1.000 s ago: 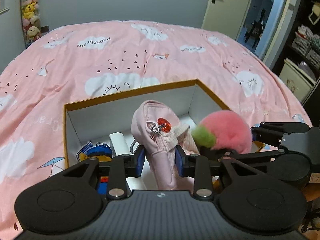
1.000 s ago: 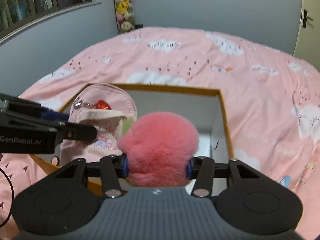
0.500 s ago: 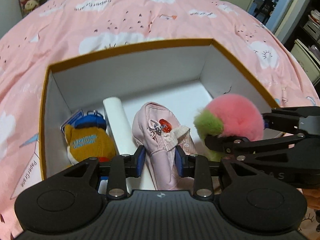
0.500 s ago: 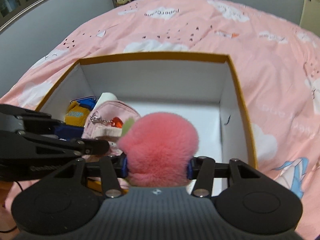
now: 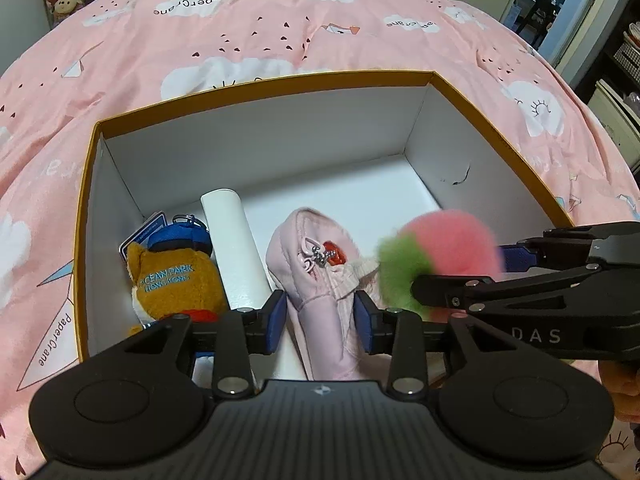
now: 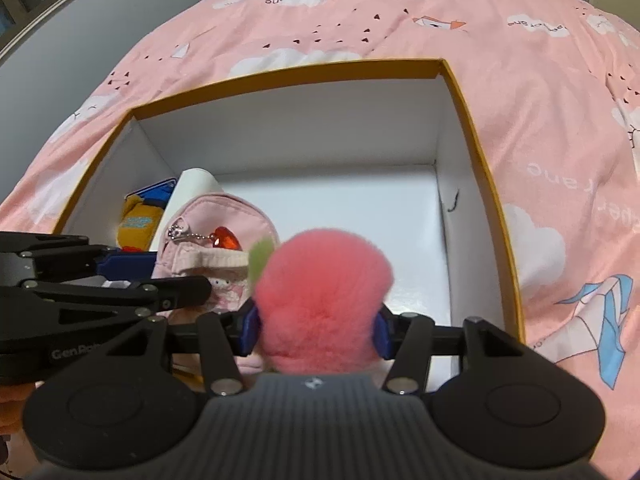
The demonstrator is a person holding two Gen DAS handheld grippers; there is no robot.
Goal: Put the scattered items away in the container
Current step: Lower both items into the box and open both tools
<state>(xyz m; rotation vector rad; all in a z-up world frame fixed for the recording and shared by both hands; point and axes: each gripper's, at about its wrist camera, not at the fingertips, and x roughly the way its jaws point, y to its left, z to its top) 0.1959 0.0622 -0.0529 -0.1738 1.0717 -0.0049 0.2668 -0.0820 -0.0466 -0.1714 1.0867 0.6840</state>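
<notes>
An orange-rimmed white box (image 5: 264, 92) sits on the pink bedspread. My left gripper (image 5: 321, 324) is down inside it. A pink zip pouch (image 5: 320, 280) with a red heart charm stands between its blue pads. The jaws are opening, and a thin gap shows at the left pad. My right gripper (image 6: 316, 326) holds a fluffy pink ball (image 6: 320, 292) with a green tuft over the box's right half. Its jaws are easing open too, but both pads still press into the fur. The pouch (image 6: 216, 216) stands just left of the ball (image 5: 452, 248).
An orange plush toy (image 5: 176, 284) with a blue cap and a white tube (image 5: 232, 248) lie in the box's left part. The box floor behind and to the right (image 6: 360, 208) is bare. Pink bedding (image 5: 280, 20) surrounds the box, with a doorway and shelves at the far right.
Both grippers have sunk and tipped down into the box, carrying the pouch and the ball. The left jaws have spread a little around the pouch.
</notes>
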